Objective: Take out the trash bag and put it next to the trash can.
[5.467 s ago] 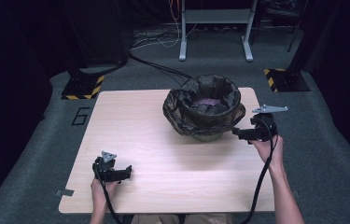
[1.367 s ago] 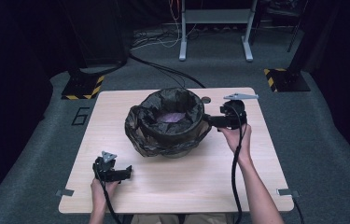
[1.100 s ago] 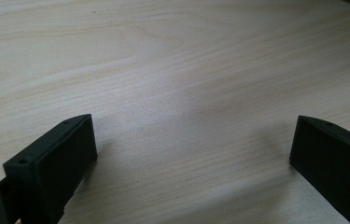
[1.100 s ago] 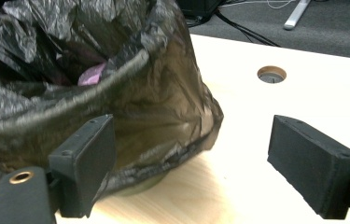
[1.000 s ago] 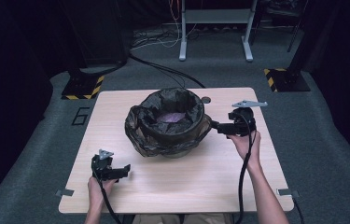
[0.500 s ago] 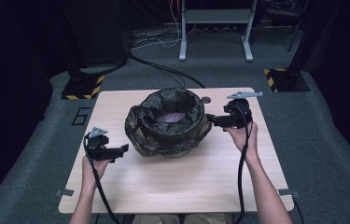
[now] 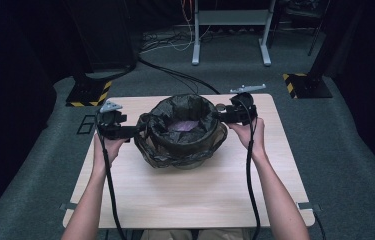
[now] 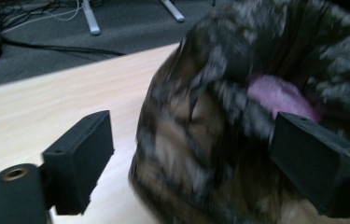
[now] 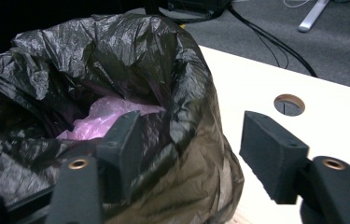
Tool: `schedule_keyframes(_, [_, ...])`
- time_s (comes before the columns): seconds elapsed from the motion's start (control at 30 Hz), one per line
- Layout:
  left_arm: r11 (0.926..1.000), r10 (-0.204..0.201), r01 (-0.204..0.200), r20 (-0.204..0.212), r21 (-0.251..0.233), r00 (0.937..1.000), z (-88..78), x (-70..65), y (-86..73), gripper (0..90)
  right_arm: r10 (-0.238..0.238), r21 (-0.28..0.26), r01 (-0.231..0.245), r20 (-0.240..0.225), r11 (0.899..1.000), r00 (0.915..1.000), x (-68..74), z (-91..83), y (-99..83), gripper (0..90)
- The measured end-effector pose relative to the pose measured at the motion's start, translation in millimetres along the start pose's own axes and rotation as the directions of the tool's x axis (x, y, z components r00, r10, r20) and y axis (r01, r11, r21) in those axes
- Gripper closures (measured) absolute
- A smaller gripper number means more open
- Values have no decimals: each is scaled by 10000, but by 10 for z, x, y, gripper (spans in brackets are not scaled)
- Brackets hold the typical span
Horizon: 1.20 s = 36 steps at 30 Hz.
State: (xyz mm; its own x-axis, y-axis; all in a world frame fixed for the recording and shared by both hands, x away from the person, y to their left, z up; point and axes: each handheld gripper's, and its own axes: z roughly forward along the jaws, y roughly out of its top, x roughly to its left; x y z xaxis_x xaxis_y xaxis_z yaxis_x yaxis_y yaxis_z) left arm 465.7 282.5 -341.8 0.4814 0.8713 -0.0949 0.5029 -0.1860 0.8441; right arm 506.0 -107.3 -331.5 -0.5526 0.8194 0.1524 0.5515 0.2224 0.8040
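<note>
At frame centre, the black bag-lined bin (image 7: 182, 131) holds pink plastic (image 7: 184, 125); the left gripper (image 7: 137, 132) and right gripper (image 7: 218, 116), jaws just narrowing yet apart, straddle its rim unpinched.

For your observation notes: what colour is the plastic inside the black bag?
Pink plastic, clearest in the right gripper view.

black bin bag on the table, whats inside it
Inside the crinkled black plastic bin bag lies a crumpled piece of pale pink plastic film. The bag's folded walls cover whatever sits beneath or around the pink piece.
</note>
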Motion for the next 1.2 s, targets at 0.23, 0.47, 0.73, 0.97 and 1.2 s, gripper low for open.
schedule_keyframes(0.23, [9993, 112, -120, 214, 362, 9997, 238, -30, 251, 276, 52, 370, -53, 17, 9993, 10000, -2, 141, 80, 507])
schedule_keyframes(0.47, [9978, 106, -146, 618, 641, 9980, 456, 18, 276, 502, 113, 650, -127, 215, 9978, 9997, -24, 228, 81, 612])
schedule_keyframes(0.73, [9952, 786, -814, 529, 537, 9955, 500, -82, 309, 773, -98, 354, 81, 498, 9993, 9987, 59, 245, 79, 763])
schedule_keyframes(0.97, [9906, 1347, -1345, -47, 227, 9909, 480, -205, 351, 895, -233, -94, 240, 735, 9997, 9970, 118, 185, 114, 893])
schedule_keyframes(1.2, [9900, 1411, -1413, 493, 11, 9888, 421, -340, 476, 897, -97, -344, 102, 134, 9994, 9999, 167, 159, 180, 897])
